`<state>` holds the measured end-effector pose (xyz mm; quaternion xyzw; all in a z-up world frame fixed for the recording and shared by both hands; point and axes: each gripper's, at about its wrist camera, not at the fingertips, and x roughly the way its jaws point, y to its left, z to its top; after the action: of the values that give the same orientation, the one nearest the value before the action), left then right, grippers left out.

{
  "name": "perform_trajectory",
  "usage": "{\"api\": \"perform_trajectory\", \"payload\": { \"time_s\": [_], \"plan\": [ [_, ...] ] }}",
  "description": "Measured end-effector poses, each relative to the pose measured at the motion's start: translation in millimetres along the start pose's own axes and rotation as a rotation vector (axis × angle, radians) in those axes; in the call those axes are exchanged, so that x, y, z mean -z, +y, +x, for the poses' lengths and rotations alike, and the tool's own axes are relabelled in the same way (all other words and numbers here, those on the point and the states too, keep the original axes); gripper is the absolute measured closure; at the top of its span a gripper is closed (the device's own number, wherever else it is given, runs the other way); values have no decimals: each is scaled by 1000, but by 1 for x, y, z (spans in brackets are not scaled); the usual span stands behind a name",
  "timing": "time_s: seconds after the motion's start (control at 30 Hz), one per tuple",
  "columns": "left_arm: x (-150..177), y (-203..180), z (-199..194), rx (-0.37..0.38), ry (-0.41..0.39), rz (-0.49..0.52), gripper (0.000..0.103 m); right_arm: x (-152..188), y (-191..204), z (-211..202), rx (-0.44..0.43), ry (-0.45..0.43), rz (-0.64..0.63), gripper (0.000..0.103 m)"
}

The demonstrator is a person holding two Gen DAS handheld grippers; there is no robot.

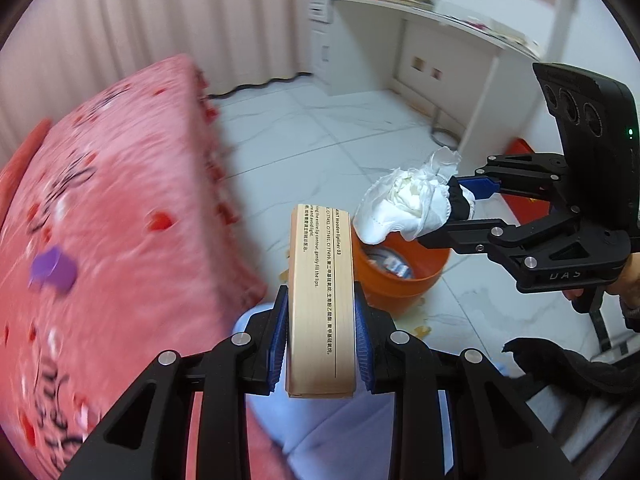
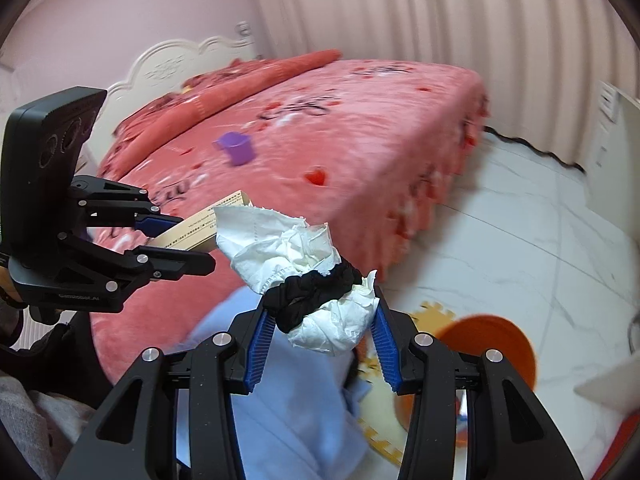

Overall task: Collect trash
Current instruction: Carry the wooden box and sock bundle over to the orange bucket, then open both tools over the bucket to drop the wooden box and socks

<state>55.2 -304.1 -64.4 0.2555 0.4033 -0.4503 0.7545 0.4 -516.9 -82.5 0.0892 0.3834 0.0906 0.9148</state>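
Note:
My left gripper (image 1: 320,332) is shut on a beige cardboard lipliner box (image 1: 322,300), held upright over the floor beside the bed. My right gripper (image 2: 320,316) is shut on a crumpled white tissue (image 2: 280,240) wrapped with a black scrunchie (image 2: 312,284). In the left wrist view the right gripper (image 1: 456,204) holds the tissue wad (image 1: 404,204) just above an orange bin (image 1: 400,276) on the floor. The bin has some trash inside. The left gripper with the box (image 2: 200,228) shows at the left of the right wrist view.
A pink bed (image 2: 340,128) with a purple cup (image 2: 236,148) on it fills the left side. A white desk (image 1: 420,52) stands at the back. The floor is white marble tile (image 1: 312,148). Pale blue cloth (image 2: 288,420) lies below the grippers. A black cloth (image 1: 568,364) lies at right.

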Motion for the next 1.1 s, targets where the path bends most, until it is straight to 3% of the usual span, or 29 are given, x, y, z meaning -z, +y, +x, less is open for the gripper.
{"api": "perform_trajectory", "payload": {
  "time_s": [0.3, 0.53, 0.77, 1.1],
  "plan": [
    [-49, -49, 45, 114, 28, 146, 72, 31, -77, -31, 124, -22, 146, 57],
    [-75, -65, 84, 168, 57, 197, 72, 53, -133, -44, 199, -26, 249, 57],
    [-95, -76, 118, 206, 98, 216, 72, 68, -180, -35, 231, -5, 324, 57],
    [-112, -78, 166, 228, 165, 206, 72, 75, -213, -2, 239, 30, 386, 57]
  ]
}}
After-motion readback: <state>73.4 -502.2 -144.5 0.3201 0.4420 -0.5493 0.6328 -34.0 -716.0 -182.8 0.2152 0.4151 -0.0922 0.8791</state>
